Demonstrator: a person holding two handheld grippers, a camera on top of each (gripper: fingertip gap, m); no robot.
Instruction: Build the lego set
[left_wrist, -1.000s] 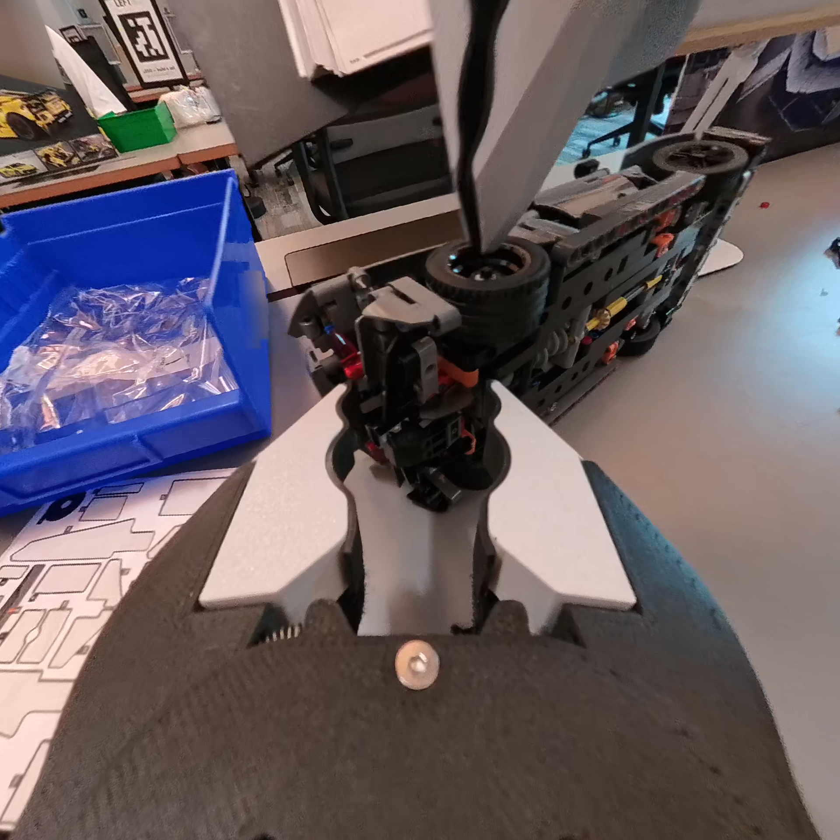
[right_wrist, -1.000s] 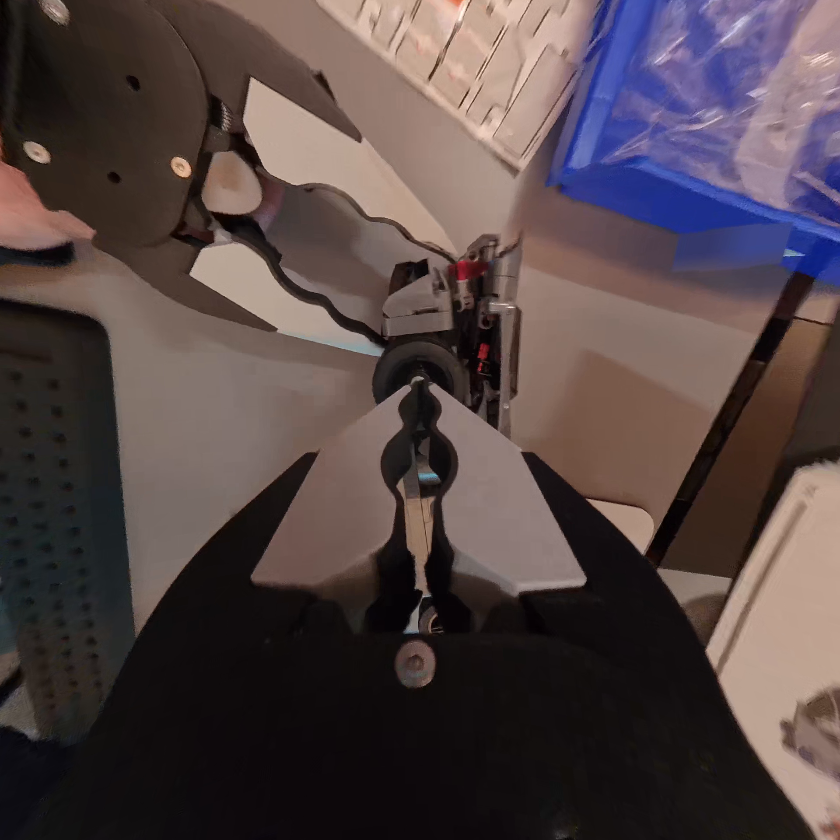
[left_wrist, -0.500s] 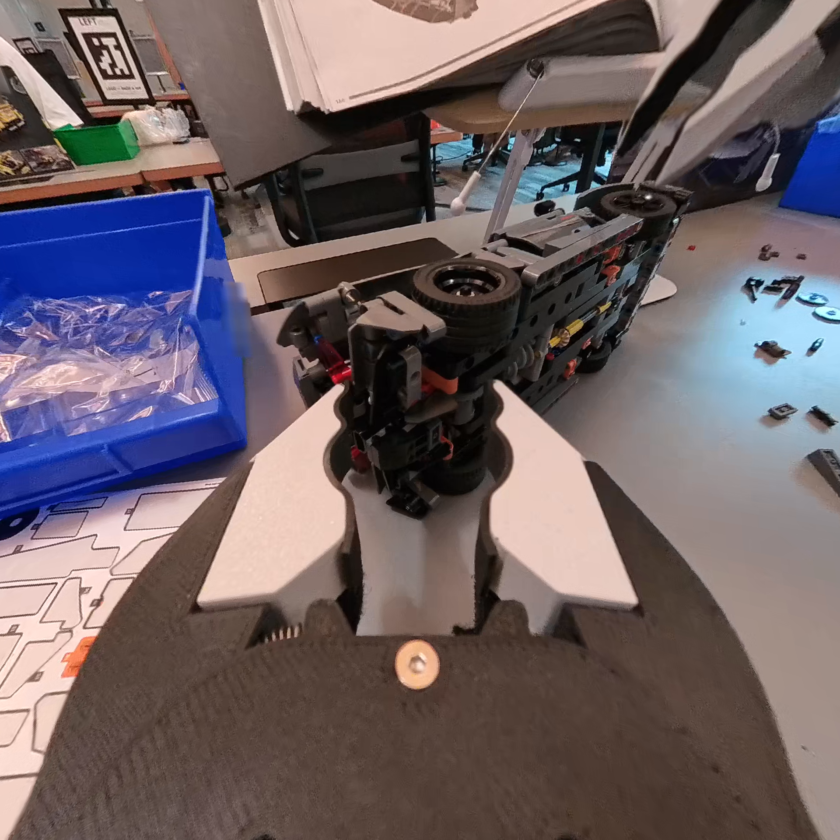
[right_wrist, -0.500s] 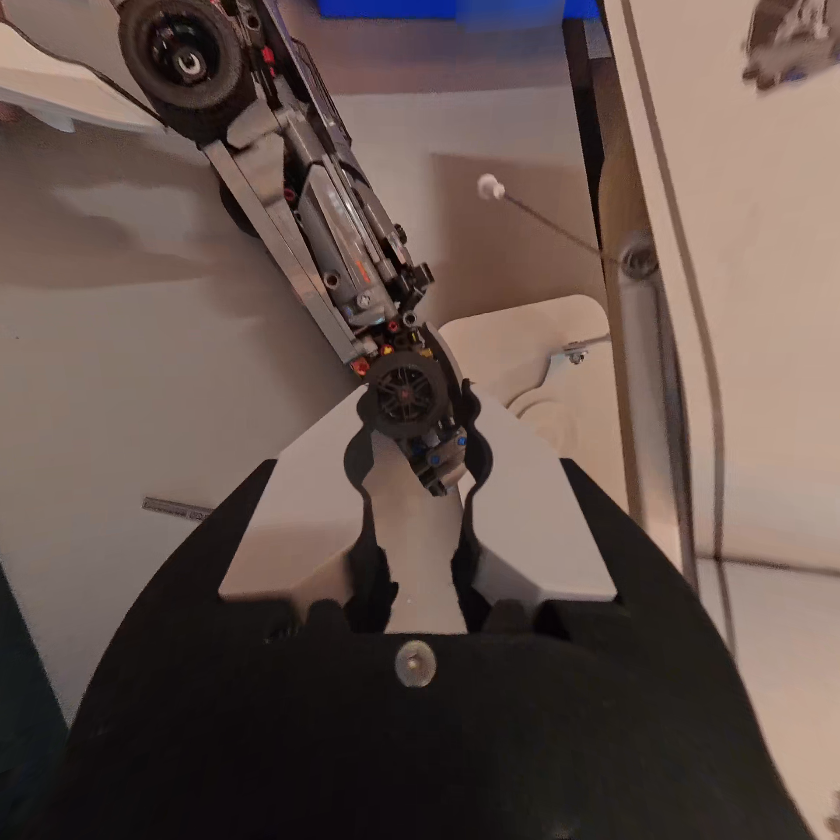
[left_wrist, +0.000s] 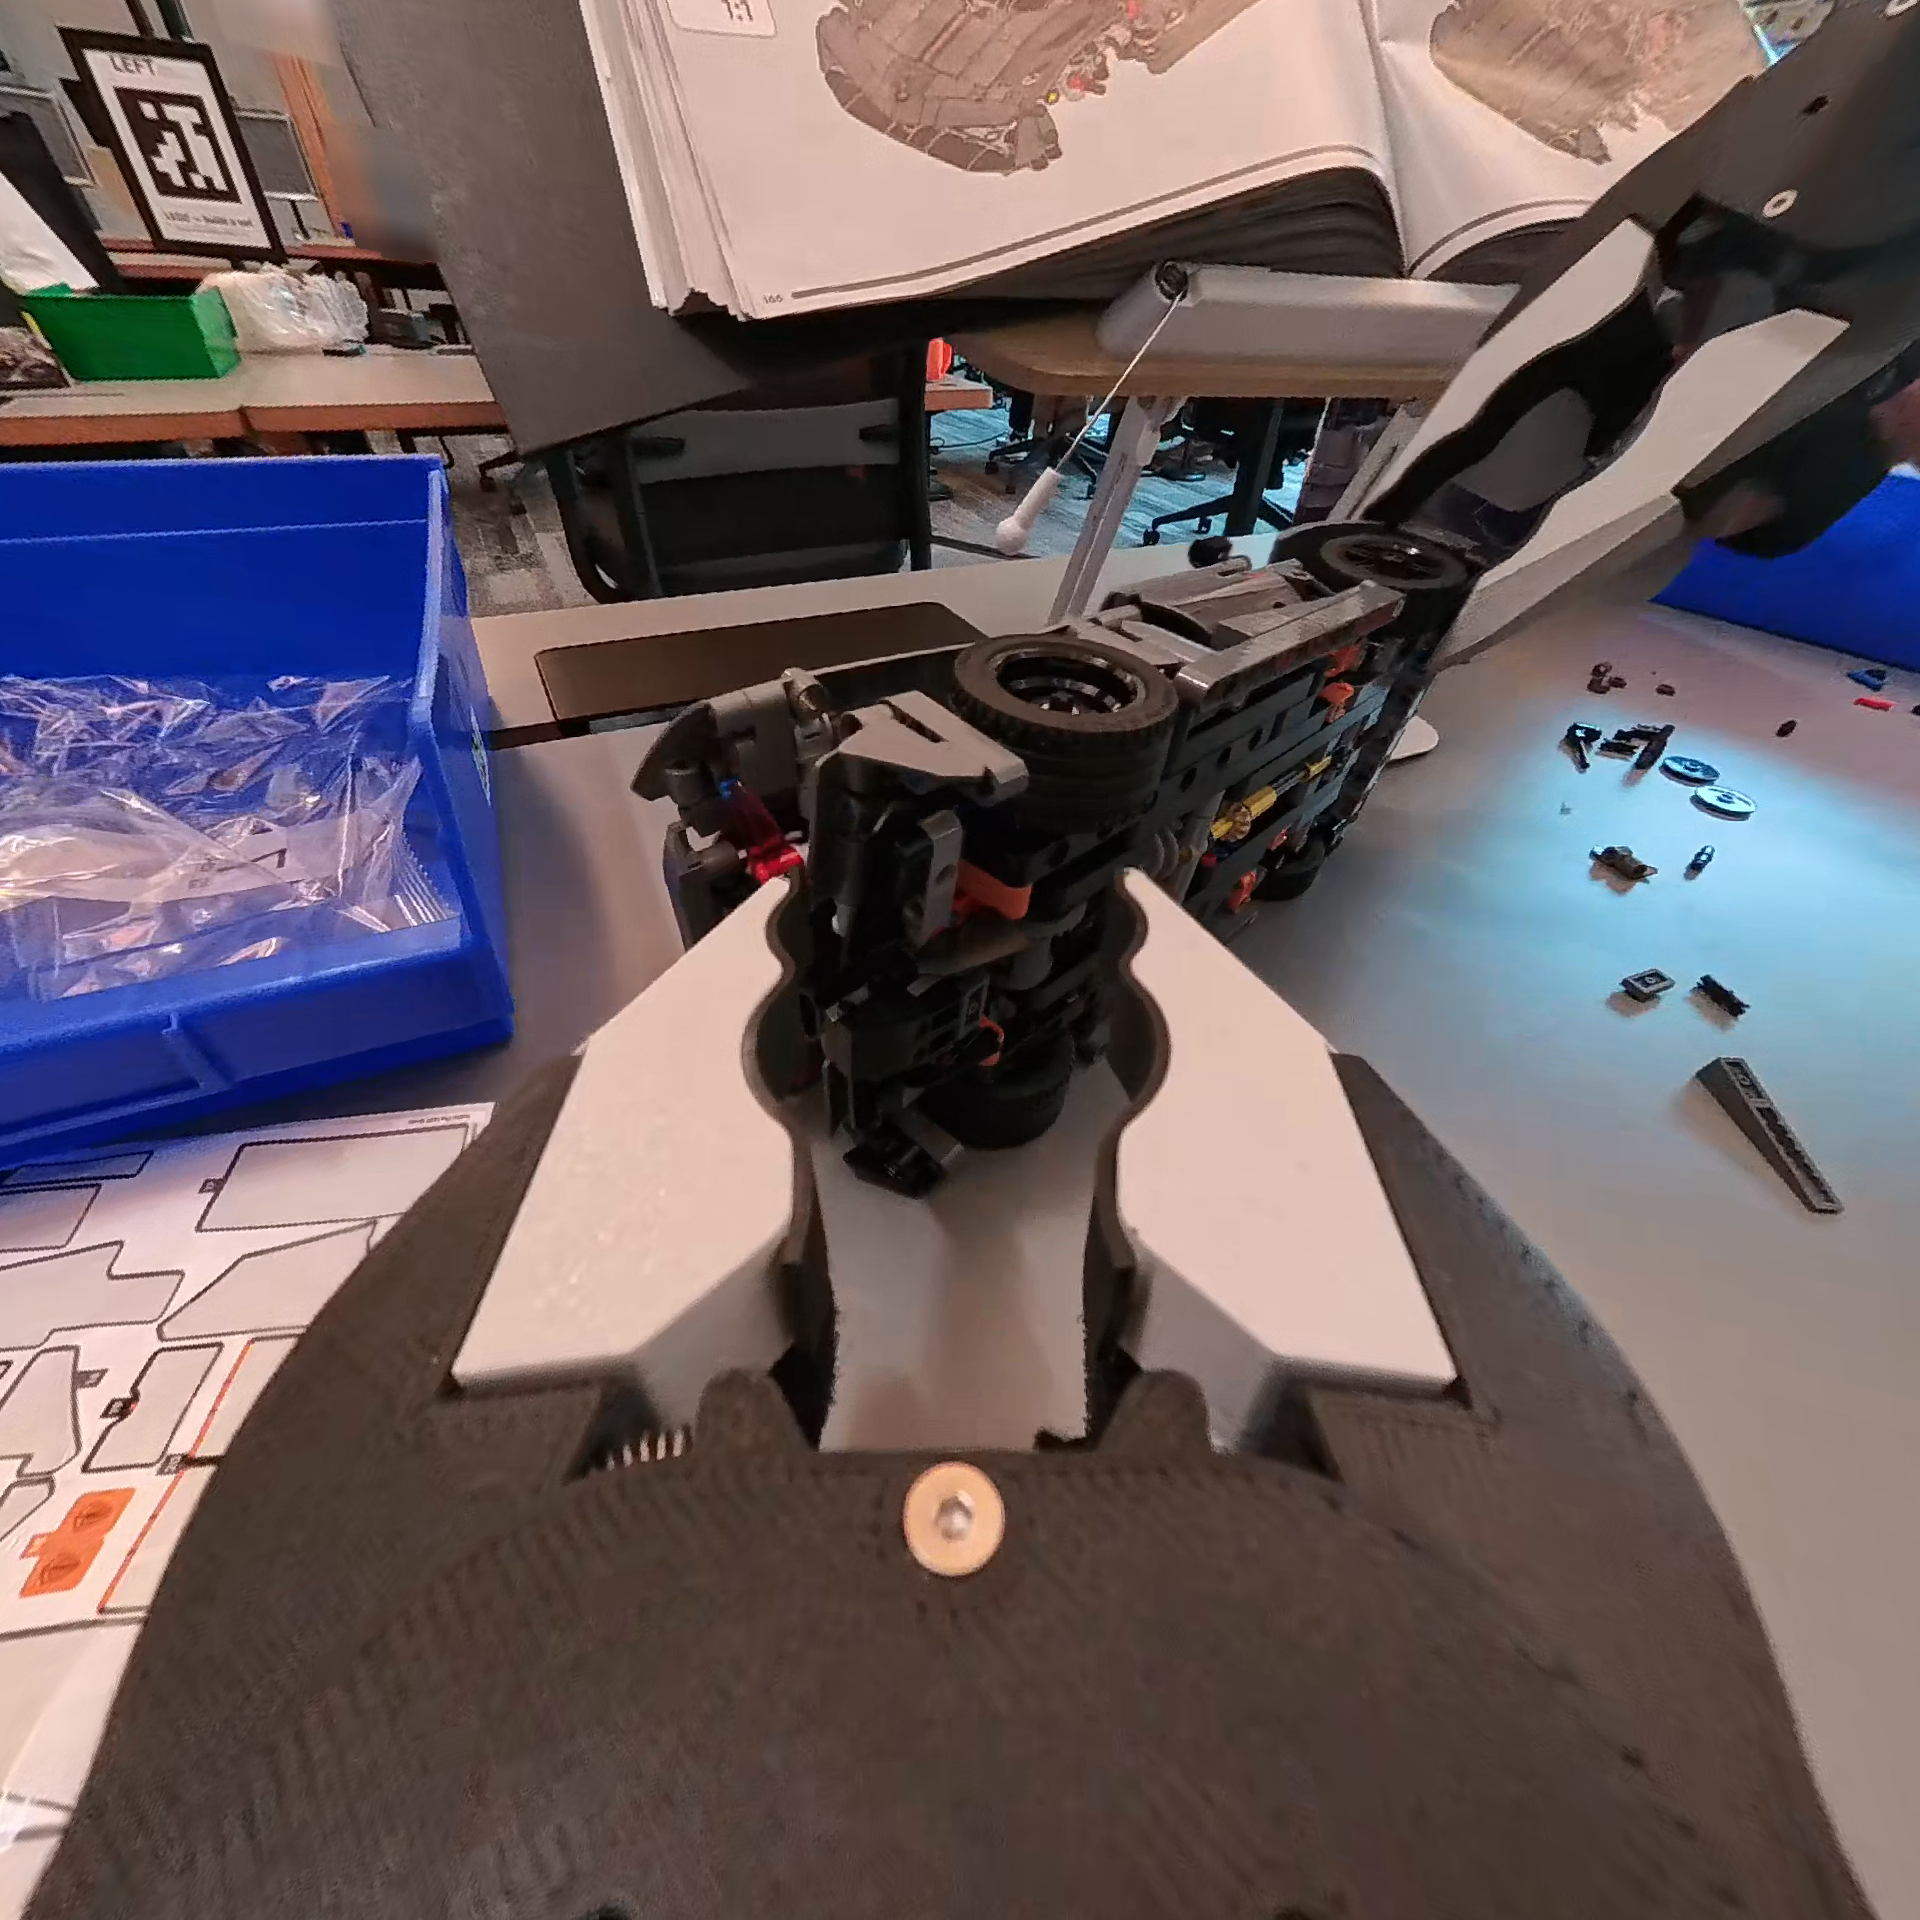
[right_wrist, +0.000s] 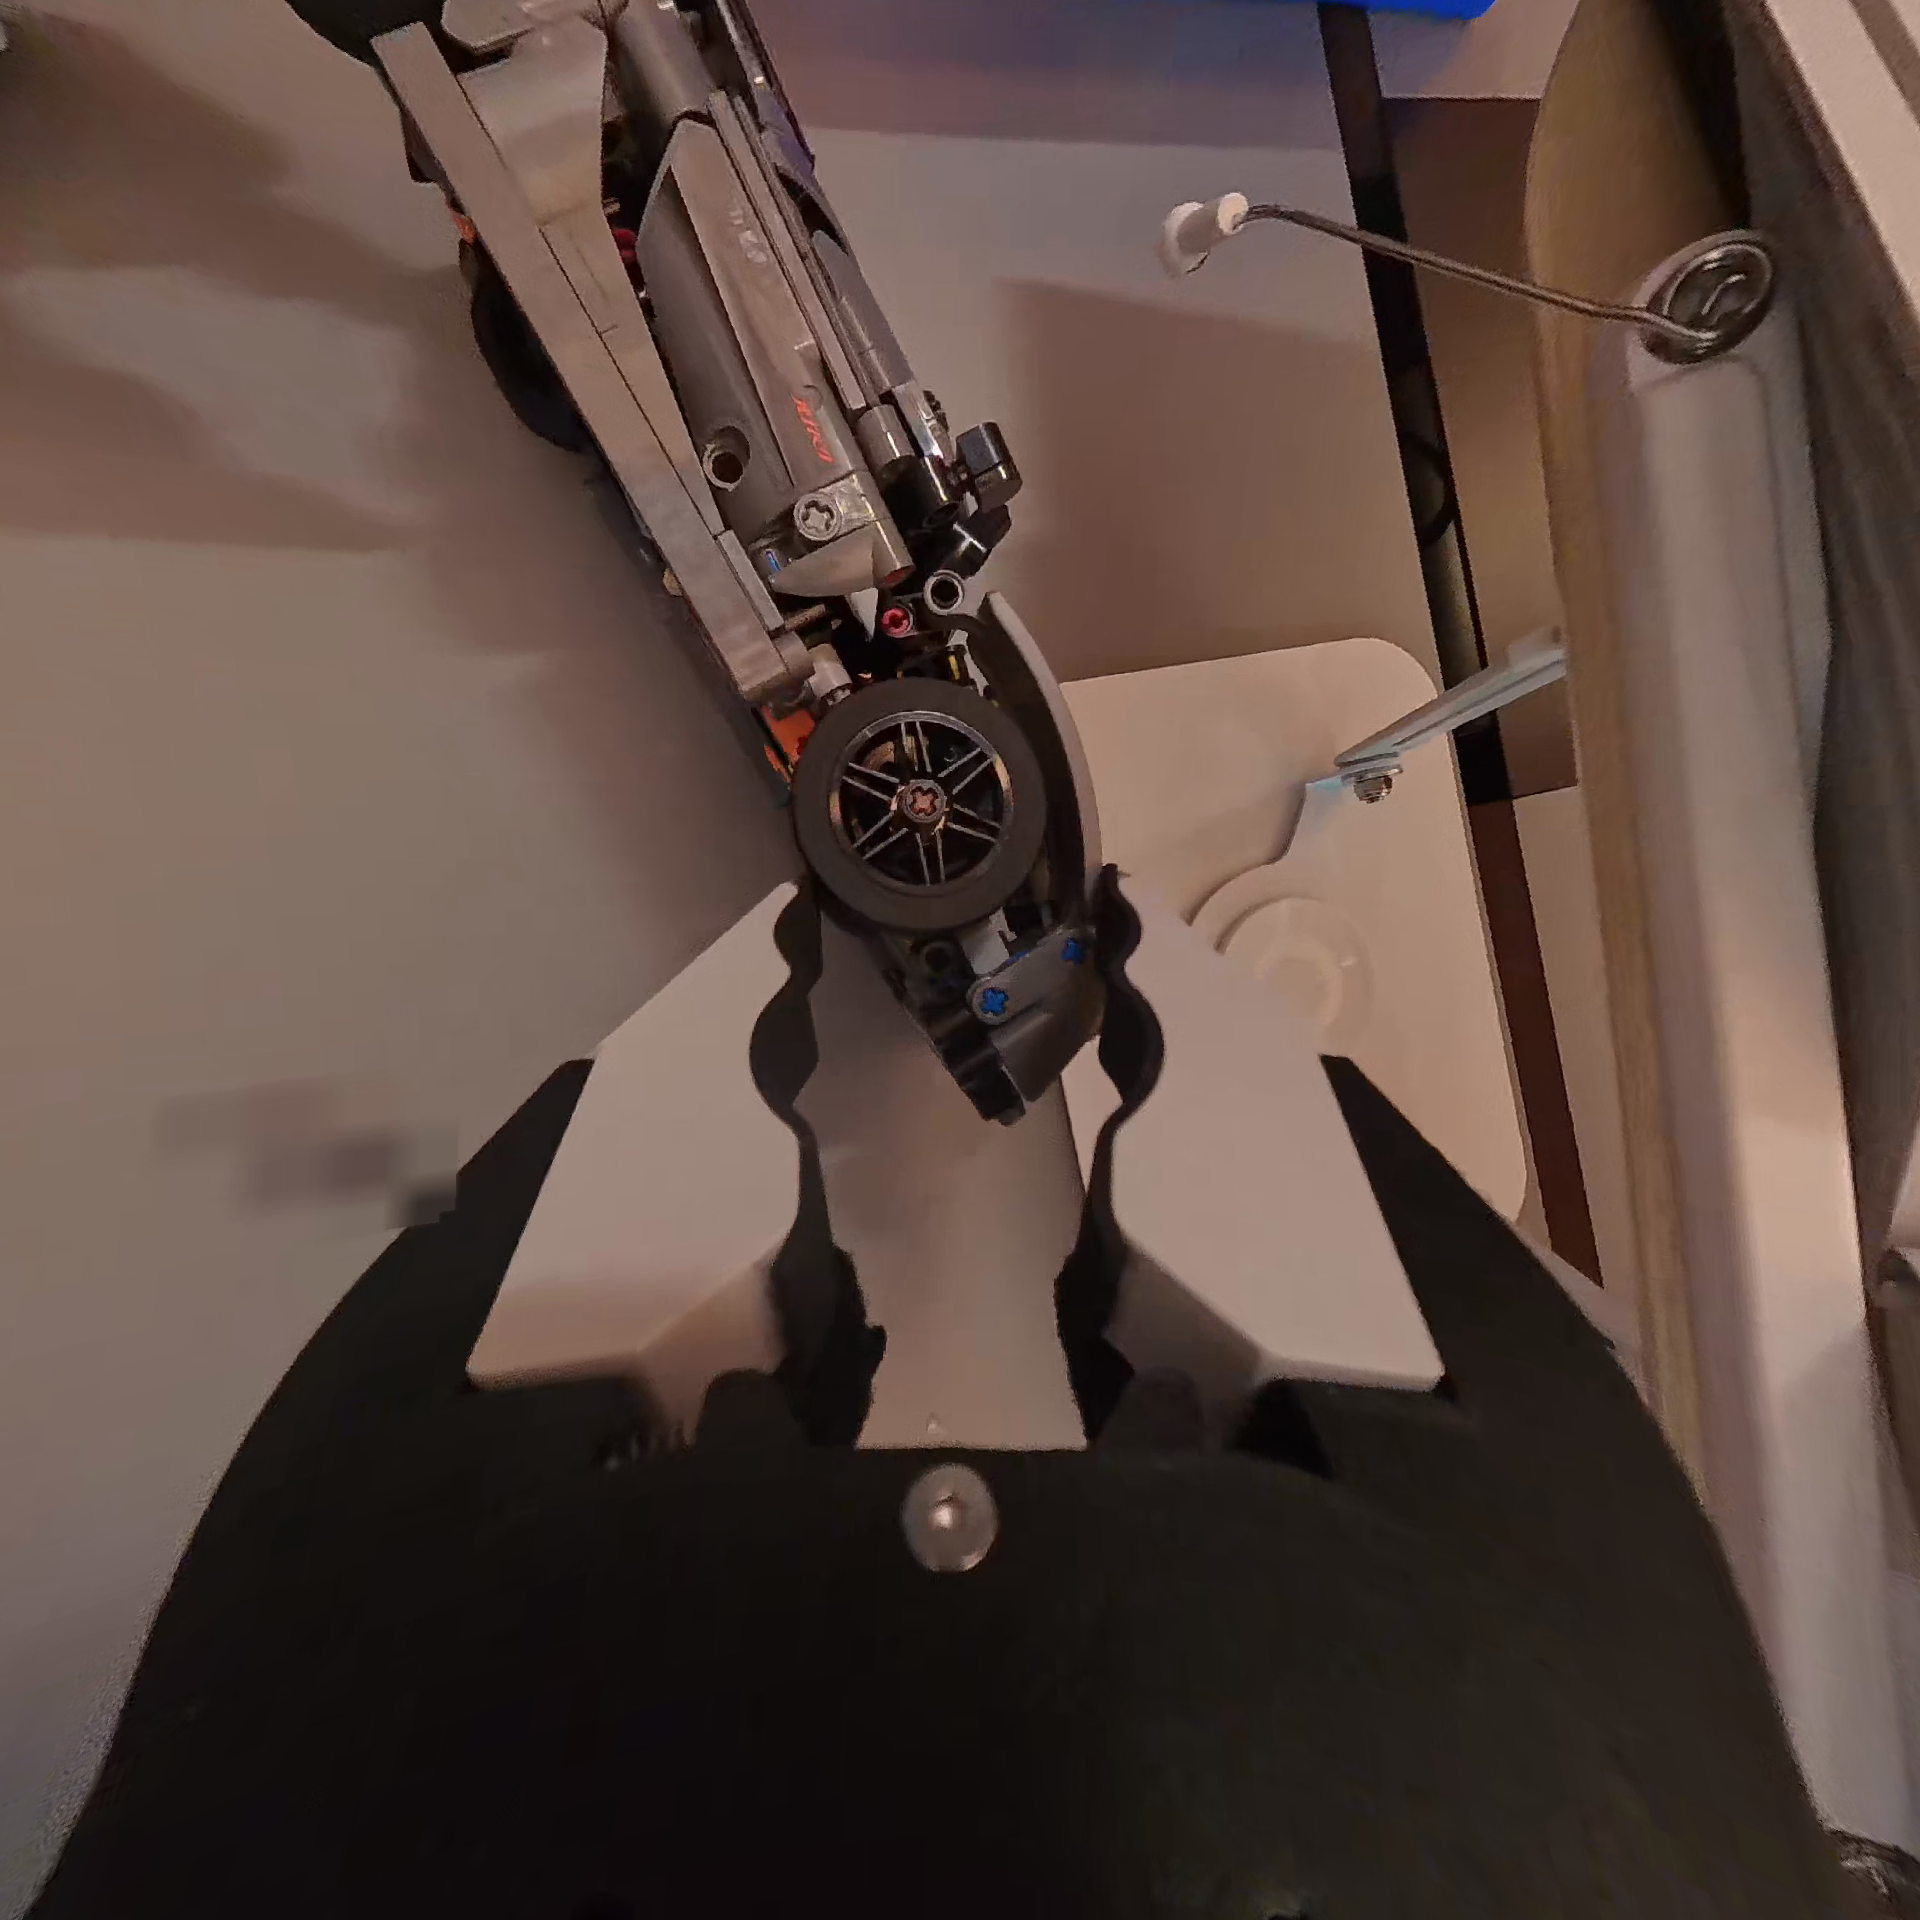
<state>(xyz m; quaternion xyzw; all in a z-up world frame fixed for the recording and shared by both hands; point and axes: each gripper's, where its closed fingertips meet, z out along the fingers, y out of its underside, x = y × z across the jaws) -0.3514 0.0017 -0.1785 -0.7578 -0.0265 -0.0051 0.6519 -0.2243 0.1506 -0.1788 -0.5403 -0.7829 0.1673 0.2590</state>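
The lego car (left_wrist: 1195, 748) lies tipped on its side on the grey table (left_wrist: 1558, 1091), just right of the blue bin (left_wrist: 312, 1018). The left gripper (left_wrist: 951, 997) is clamped on the car's near end, while the right gripper (right_wrist: 951, 977) grips its far end by a wheel (right_wrist: 920, 802). Loose lego pieces (left_wrist: 1662, 862) lie scattered to the car's right, and an open instruction booklet (left_wrist: 1039, 145) stands behind it.

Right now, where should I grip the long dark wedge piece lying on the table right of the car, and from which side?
Probably from straight above, pinching across the wedge piece near its wider far end. It lies flat on the table, long and tapering to a thin near tip, so the wide end offers more to hold. The lego car stands apart.
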